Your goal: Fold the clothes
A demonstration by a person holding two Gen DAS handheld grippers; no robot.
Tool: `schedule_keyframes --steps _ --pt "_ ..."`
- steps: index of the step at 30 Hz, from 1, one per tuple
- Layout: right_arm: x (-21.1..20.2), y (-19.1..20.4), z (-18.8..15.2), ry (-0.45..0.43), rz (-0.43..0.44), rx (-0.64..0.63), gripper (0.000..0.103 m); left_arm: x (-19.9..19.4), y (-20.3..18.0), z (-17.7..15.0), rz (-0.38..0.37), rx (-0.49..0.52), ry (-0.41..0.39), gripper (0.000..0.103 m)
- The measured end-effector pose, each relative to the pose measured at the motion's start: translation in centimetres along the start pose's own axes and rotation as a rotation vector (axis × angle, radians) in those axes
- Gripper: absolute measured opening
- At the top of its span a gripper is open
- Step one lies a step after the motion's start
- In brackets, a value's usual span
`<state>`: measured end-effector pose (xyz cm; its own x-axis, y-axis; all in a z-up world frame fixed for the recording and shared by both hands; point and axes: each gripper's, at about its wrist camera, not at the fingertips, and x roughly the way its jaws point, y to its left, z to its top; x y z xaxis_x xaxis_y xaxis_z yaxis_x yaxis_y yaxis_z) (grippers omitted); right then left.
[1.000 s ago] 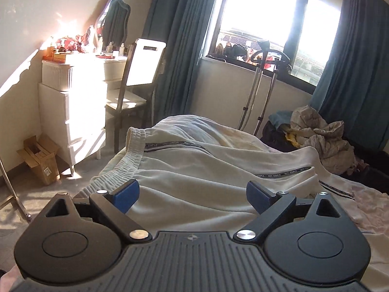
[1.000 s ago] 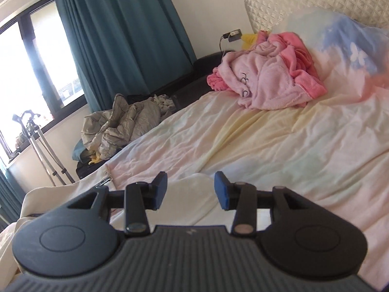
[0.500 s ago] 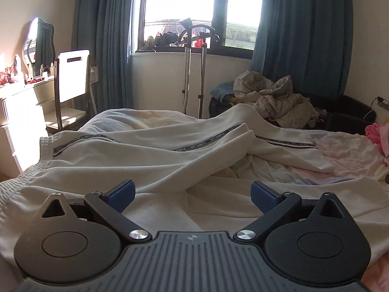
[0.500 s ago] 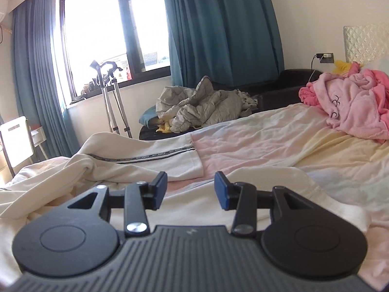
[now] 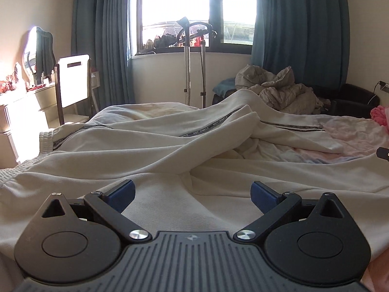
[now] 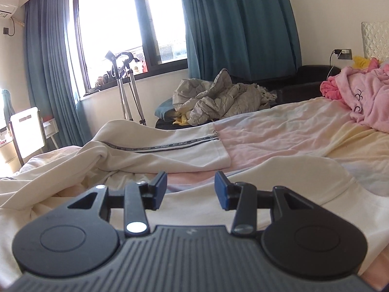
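Cream track trousers [image 5: 150, 155] with a dark printed side stripe lie rumpled across the bed, waistband at the left. They also show in the right wrist view [image 6: 155, 153], one leg end lying flat on the pink sheet. My left gripper [image 5: 192, 192] is open and empty, low over the near cream cloth. My right gripper [image 6: 190, 188] is open and empty, just above the near edge of the cream cloth. The tip of the right gripper shows at the left wrist view's right edge [image 5: 383, 153].
The bed's pink and yellow sheet [image 6: 279, 136] spreads to the right. A pink robe [image 6: 359, 97] lies near the headboard. A grey quilt heap [image 6: 218, 102] sits on a dark sofa beyond the bed. A garment steamer stand [image 5: 194, 60], a white chair [image 5: 73, 82] and a dresser [image 5: 22, 112] stand by the window.
Both grippers have swung round to face the window and dropped lower over the trousers. Both stayed open and empty.
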<state>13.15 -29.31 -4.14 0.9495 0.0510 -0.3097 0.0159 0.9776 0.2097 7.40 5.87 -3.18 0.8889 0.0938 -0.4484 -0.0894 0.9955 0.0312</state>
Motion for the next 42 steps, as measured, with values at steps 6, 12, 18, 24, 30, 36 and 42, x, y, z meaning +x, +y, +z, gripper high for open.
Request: schedule_keyframes --steps 6,12,18,24,30,36,42 --pt "0.3 0.7 -0.5 0.007 0.017 -0.035 0.044 0.1 0.1 -0.3 -0.003 -0.021 0.022 0.101" --pt "0.2 1.0 -0.7 0.007 0.012 -0.052 0.045 -0.4 0.4 -0.2 0.007 -0.044 0.019 0.101" --pt "0.5 1.0 -0.8 0.015 0.015 -0.055 0.045 -0.5 0.4 -0.1 0.016 -0.068 0.018 0.101" --pt "2.2 1.8 -1.3 0.037 0.022 -0.098 0.044 -0.7 0.7 0.0 0.034 -0.092 0.025 0.101" --pt "6.2 0.4 -0.5 0.116 0.121 0.068 0.045 -0.8 1.1 0.0 0.060 -0.129 0.029 0.102" --pt "12.3 -4.6 -0.5 0.285 0.252 0.519 0.048 0.0 0.9 0.0 0.057 -0.172 0.051 0.102" --pt "18.2 -8.2 -0.2 0.291 0.257 0.789 0.063 1.8 0.5 -0.2 0.006 -0.185 0.087 0.102"
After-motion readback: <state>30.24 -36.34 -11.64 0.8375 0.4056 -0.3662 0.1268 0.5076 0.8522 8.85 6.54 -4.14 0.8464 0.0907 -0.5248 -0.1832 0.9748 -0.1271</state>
